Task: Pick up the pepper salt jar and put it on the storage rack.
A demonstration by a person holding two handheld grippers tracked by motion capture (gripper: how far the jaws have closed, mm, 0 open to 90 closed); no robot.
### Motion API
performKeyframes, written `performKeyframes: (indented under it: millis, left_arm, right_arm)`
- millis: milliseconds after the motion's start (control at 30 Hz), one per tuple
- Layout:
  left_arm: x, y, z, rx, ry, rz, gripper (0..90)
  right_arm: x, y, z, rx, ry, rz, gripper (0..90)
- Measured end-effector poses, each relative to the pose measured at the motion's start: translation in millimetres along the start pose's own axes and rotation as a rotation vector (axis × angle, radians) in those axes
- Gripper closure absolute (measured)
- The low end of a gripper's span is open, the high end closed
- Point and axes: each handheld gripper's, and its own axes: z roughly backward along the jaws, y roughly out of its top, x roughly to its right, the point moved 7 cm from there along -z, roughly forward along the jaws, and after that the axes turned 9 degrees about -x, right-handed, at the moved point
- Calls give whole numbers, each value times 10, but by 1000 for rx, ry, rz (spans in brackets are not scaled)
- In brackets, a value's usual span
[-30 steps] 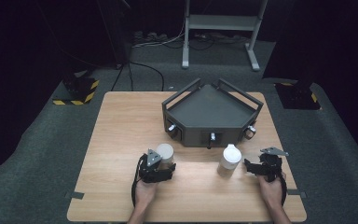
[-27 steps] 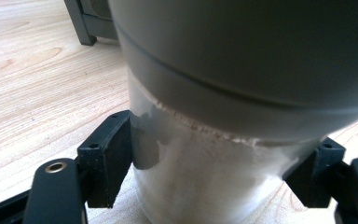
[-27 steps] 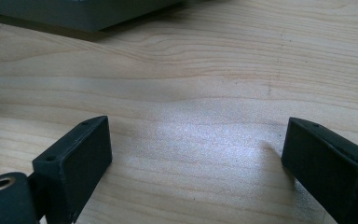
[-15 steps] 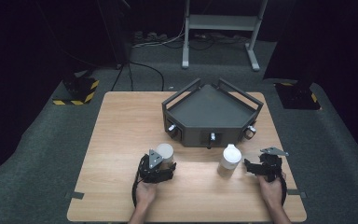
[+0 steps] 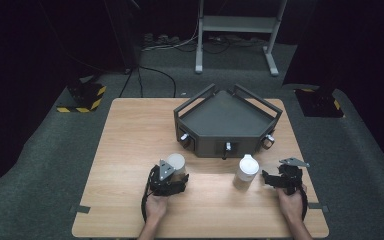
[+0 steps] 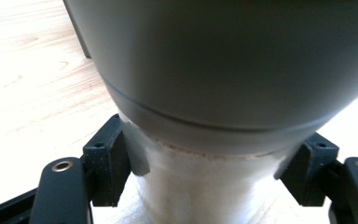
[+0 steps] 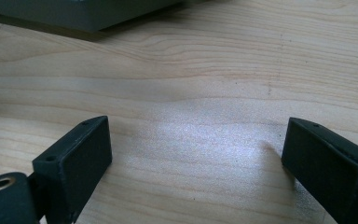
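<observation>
Right black two-jaw tongs (image 7: 196, 158) stand wide apart, nothing between them, low over the pale wood-grain counter (image 7: 205, 84). Beyond the tongs, the dark grey tray's wall (image 7: 88, 14) sits on the counter.

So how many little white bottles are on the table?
2. One bottle is squeezed in the left gripper; the other bottle stands free beside the right gripper. None seem hidden.
</observation>
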Motion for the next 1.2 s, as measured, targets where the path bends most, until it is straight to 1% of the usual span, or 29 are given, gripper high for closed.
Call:
performKeyframes:
  millis: [67,133,300,367,467,500,700,733,800,900,1067,1100,1133,1200]
  left_arm:
    - [-6,39,31,-4,-6,-11,286]
    - [-13,67,49,1,-19,-8,286]
    - [-11,139,94,5,-24,-15,286]
    - [-33,193,121,5,-46,-12,286]
    - [-50,264,156,-1,-61,-18,286]
    - [-50,264,156,-1,-61,-18,286]
    - [-70,439,229,-9,-87,-29,286]
    - [-70,439,229,-9,-87,-29,286]
    - [-76,526,254,-9,-97,-33,287]
    - [-81,571,263,-6,-104,-31,287]
    - [-95,748,305,0,-126,-33,287]
    - [-96,783,313,0,-128,-38,287]
    - [-96,783,313,0,-128,-38,288]
    - [-94,882,339,-2,-137,-49,289]
  right_arm:
    - [0,0,0,0,0,0,78]
    - [0,0,0,0,0,0,78]
    - [0,0,0,0,0,0,78]
    - [0,0,0,0,0,0,78]
    - [0,0,0,0,0,0,78]
    - [0,0,0,0,0,0,78]
    - [0,0,0,0,0,0,78]
    - [0,0,0,0,0,0,78]
    - [0,0,0,0,0,0,78]
    - [0,0,0,0,0,0,78]
    - [0,0,0,0,0,0,78]
    - [0,0,0,0,0,0,78]
    - [0,0,0,0,0,0,78]
    - [0,0,0,0,0,0,78]
